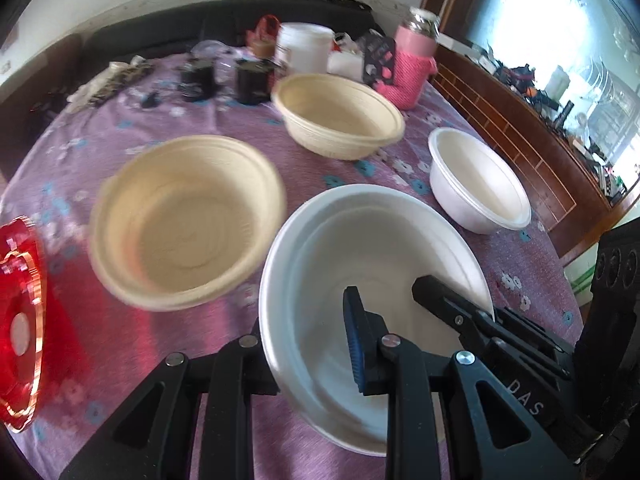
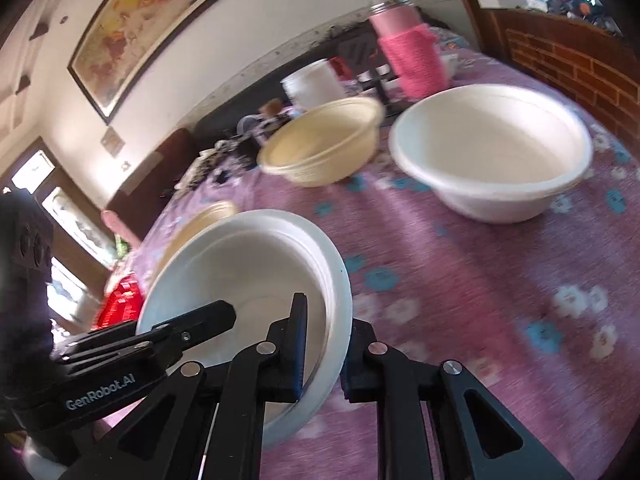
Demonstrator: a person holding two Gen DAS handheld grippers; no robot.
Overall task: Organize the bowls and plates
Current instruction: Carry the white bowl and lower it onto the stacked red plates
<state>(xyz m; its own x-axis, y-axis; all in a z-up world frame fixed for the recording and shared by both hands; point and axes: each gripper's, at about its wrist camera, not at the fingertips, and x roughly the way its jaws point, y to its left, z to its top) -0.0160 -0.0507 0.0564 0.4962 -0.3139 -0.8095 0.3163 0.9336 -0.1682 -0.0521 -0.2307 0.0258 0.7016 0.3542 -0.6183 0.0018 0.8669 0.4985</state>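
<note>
Two grippers clamp one white bowl (image 1: 360,280) above the purple desk (image 1: 168,344), the left gripper (image 1: 306,344) pinching its left rim between its fingers, the right gripper (image 2: 324,344) its right rim, with a tan bowl (image 1: 184,220) left, another tan bowl (image 1: 340,120) behind, and a second white bowl (image 1: 476,180) right.
</note>
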